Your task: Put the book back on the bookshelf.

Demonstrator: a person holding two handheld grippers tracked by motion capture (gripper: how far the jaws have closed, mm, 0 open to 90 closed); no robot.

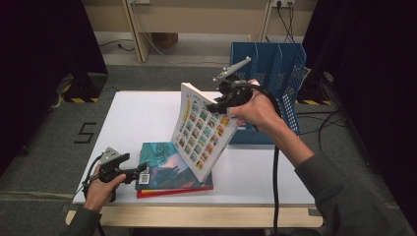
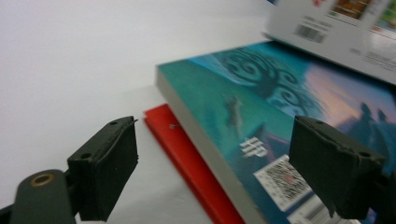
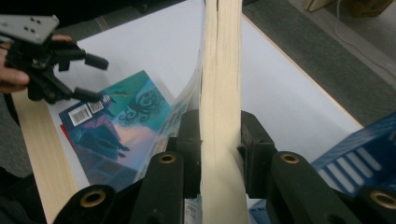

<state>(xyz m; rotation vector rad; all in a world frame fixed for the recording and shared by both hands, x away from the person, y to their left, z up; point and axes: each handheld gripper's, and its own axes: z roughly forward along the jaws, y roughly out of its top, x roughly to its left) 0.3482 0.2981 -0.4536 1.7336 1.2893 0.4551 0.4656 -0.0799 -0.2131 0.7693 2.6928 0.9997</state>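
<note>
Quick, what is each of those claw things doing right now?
Left gripper: open, jaws straddling the corner of the teal book, gripping nothing.
Right gripper: shut on the white book, lifted and tilted.

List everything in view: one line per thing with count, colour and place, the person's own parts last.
Picture-grid book: 1, white cover with coloured squares, lifted and tilted, lower corner on the stack.
Teal book: 1, teal-blue cover, flat, top of the stack.
Red book: 1, red, underneath the teal book.
File rack: 1, blue, at the table's far right.
Table: 1, white top.
Left tool: 1, black, open, at the teal book's near corner.
Right tool: 1, black, shut on the picture-grid book's upper edge.
</note>
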